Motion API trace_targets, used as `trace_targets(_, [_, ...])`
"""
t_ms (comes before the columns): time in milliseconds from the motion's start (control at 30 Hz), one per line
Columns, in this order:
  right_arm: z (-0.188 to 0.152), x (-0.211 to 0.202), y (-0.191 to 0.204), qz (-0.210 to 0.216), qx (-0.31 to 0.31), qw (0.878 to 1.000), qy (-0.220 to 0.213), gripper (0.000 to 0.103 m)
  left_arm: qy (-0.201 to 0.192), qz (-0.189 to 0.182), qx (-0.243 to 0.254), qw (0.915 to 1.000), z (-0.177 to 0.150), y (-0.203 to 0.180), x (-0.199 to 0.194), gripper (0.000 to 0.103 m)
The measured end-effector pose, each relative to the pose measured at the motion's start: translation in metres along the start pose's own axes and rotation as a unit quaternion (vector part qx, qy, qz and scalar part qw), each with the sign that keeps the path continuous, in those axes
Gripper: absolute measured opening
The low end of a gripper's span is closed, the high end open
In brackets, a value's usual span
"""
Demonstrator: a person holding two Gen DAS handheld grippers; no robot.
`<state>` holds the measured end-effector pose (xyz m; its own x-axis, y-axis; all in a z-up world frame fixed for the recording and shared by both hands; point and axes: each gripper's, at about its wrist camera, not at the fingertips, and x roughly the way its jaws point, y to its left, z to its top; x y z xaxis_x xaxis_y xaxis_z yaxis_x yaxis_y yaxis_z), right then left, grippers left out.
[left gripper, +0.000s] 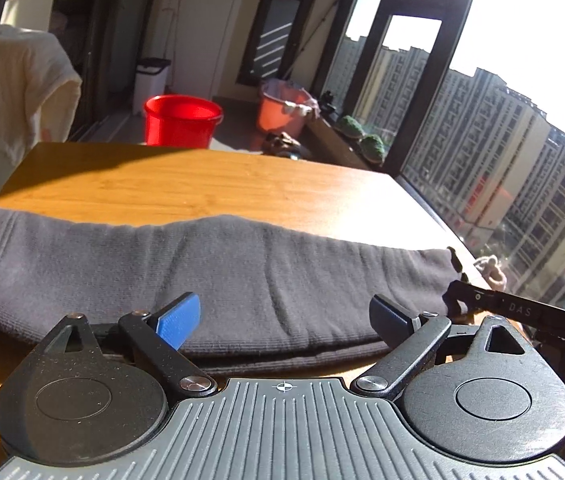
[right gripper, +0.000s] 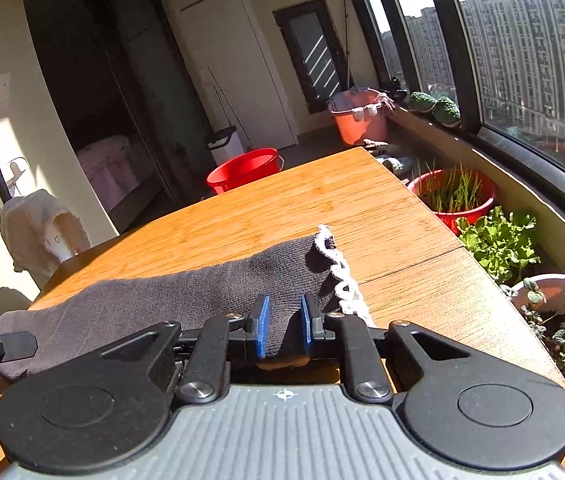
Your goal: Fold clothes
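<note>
- The right gripper (right gripper: 284, 330) has its blue-padded fingers (right gripper: 260, 330) drawn close together, pinching a fold of the grey knit garment (right gripper: 154, 300) near its end with the white drawstring (right gripper: 344, 280).
- The left gripper (left gripper: 284, 320) hangs over the near edge of the same garment with fingers (left gripper: 180, 320) spread wide, grasping nothing.
- The garment lies folded lengthwise across the near part of the wooden bench (left gripper: 202, 184).
- It looks soft, light and limp; it should drape and sag when lifted, so pinching doubled edges or corners seems best.
- Beyond the bench, a red bucket (left gripper: 180, 120) appears empty; an orange tub (left gripper: 282, 110) holds unclear items.
- A red basin (right gripper: 452, 196) holds grass-like shoots.
</note>
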<state>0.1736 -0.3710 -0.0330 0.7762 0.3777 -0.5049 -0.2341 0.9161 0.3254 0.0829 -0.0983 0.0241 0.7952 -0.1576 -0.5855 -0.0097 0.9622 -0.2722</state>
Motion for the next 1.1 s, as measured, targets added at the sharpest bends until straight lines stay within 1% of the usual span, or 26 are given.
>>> trace_targets(100, [0.000,-0.001,0.000,-0.001,-0.002,1.000,-0.001,0.015,0.013,-0.011,-0.005,0.9998,-0.007,-0.011,0.015,0.096])
trace_targets(167, [0.000,-0.001,0.000,-0.001,-0.001,1.000,-0.002,0.015,0.021,-0.010,-0.002,0.9997,-0.013,-0.017,0.023,0.096])
trace_targets(333, [-0.001,-0.002,0.001,-0.004,-0.005,1.000,-0.004,0.016,0.017,0.000,0.030,0.9994,-0.024,-0.026,0.026,0.100])
trace_targets(400, [-0.002,-0.004,0.004,-0.012,-0.008,1.000,-0.008,0.016,0.016,0.000,0.037,0.9992,-0.026,-0.027,0.027,0.101])
trace_targets(467, [-0.001,-0.008,0.010,-0.013,-0.014,1.000,-0.014,0.018,0.013,0.002,0.047,0.9988,-0.029,-0.028,0.028,0.102])
trace_targets(567, [0.004,-0.008,0.013,-0.021,-0.018,0.999,-0.021,0.018,0.009,0.009,0.063,0.9979,-0.033,-0.033,0.030,0.103])
trace_targets(667, [0.005,0.001,0.003,-0.037,-0.006,0.999,0.005,0.020,0.007,0.016,0.073,0.9972,-0.036,-0.038,0.031,0.103])
trace_targets(833, [0.004,-0.006,-0.009,-0.022,0.015,0.999,0.020,0.020,0.006,0.010,0.063,0.9979,-0.036,-0.035,0.030,0.103])
trace_targets(967, [0.001,-0.012,-0.009,-0.021,0.016,0.999,0.020,0.021,0.002,0.011,0.063,0.9980,-0.038,-0.035,0.028,0.103])
trace_targets(1067, [0.002,-0.017,-0.012,-0.023,0.038,0.999,0.013,0.024,0.000,0.009,0.058,0.9983,-0.039,-0.033,0.026,0.103])
trace_targets(1100, [0.003,-0.020,-0.015,-0.028,0.054,0.998,0.007,0.028,-0.001,0.007,0.056,0.9984,-0.039,-0.032,0.026,0.103])
